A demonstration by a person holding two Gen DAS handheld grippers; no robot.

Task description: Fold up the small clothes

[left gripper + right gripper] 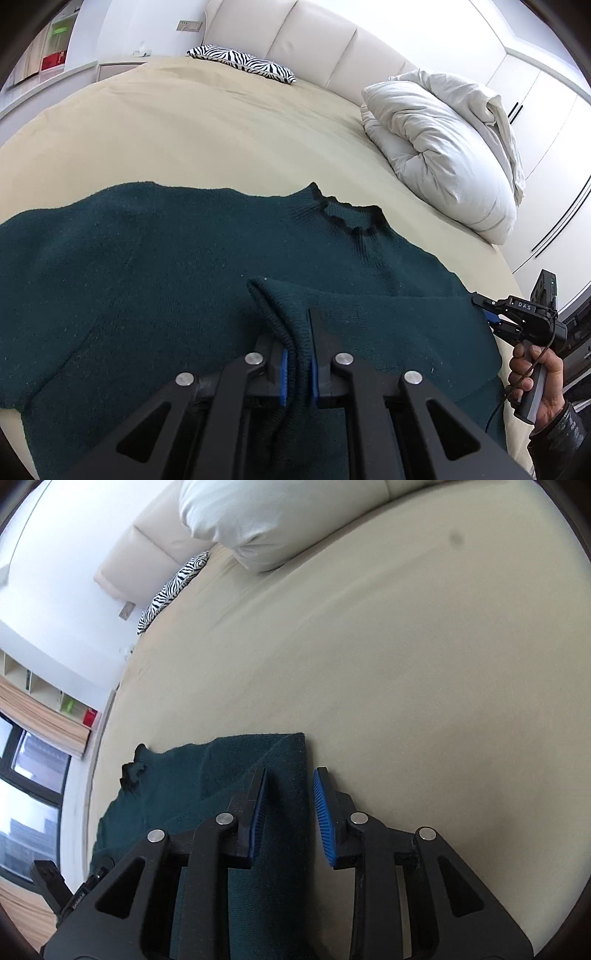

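Note:
A dark green knit sweater [166,266] lies flat on the beige bed, its collar [351,218] toward the headboard. My left gripper [297,332] is shut on the sleeve cuff [280,295], folded over the sweater's body. My right gripper [290,775] is open and empty over the sweater's folded right edge [291,749]. It also shows in the left wrist view [484,306] at the sweater's right side, held by a hand.
The beige bedsheet [221,129] spreads beyond the sweater. A folded white duvet [443,147] lies at the right by the headboard. A zebra-print pillow [243,62] lies at the far end. White wardrobe doors [546,92] stand at the right.

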